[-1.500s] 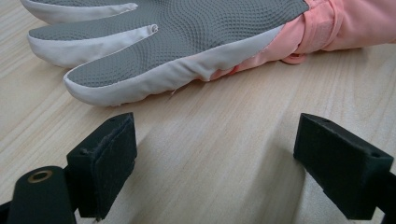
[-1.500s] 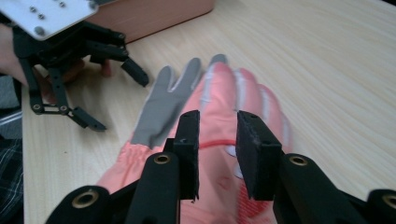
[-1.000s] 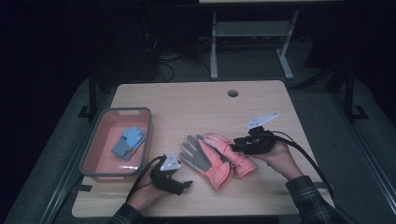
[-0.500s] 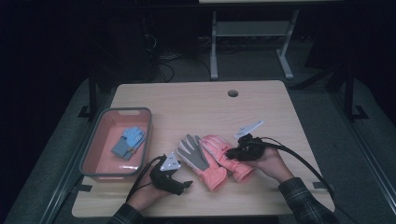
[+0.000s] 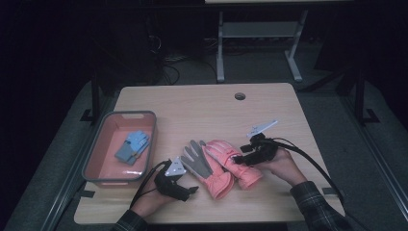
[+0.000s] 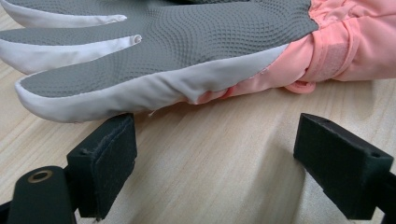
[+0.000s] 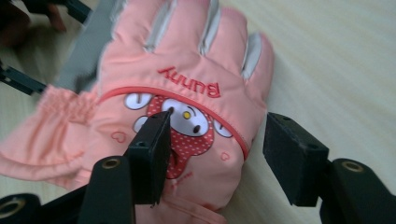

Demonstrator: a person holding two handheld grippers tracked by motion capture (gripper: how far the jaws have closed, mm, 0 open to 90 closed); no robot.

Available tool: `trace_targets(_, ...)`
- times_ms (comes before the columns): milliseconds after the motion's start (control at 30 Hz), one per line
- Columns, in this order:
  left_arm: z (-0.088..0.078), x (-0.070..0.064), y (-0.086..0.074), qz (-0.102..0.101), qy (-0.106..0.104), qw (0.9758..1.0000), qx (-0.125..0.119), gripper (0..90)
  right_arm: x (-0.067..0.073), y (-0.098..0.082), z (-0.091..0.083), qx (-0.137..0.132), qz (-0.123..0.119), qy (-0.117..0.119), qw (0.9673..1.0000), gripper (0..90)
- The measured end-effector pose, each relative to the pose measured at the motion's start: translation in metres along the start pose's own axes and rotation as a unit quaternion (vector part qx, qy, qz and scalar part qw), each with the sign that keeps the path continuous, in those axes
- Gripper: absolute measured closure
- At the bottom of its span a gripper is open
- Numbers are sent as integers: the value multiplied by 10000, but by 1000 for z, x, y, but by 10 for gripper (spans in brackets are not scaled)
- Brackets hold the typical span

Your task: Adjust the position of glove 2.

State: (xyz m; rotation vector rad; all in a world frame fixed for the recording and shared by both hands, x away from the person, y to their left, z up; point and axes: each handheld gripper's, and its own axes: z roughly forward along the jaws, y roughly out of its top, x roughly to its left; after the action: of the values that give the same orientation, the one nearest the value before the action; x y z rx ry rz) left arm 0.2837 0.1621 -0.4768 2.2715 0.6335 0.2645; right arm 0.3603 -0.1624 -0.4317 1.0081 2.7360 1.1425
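Two pink gloves lie side by side in the middle of the wooden table. The left glove lies with its grey palm up. The right glove lies back up and shows a bunny picture. My left gripper rests open on the table, with bare wood between its jaws, just short of the grey-palmed glove's edge. My right gripper hovers over the bunny glove. Its jaws have just been opening and now straddle the glove's edge without pressing it.
A grey-rimmed pink tray stands at the table's left with a blue glove in it. A cable hole sits near the far edge. A metal stand is on the floor beyond the table.
My right gripper has shifted left and slightly toward me, onto the bunny glove. The left gripper and both gloves have stayed put.
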Motion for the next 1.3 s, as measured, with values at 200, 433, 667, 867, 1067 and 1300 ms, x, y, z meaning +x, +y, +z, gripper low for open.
trace_targets(200,0,0,0,-3,0,10000,-2,128,-1,-6,14,258,-17,105,9996,627)
trace_targets(433,0,0,0,-5,1,10000,-4,128,2,-7,10,167,-247,-102,9995,861)
trace_targets(667,-3,-2,4,-44,-24,9997,237,136,0,0,-15,-82,-231,-98,9997,874)
trace_targets(867,-18,-8,10,-166,215,9996,111,149,0,6,-37,-359,-132,-114,9992,877)
trace_targets(1067,-33,-17,18,-79,423,9991,-45,511,2,13,-55,-560,-189,-49,9982,877)
trace_targets(1300,-14,-7,24,-116,224,9995,201,895,6,20,-71,-709,-221,131,9971,878)
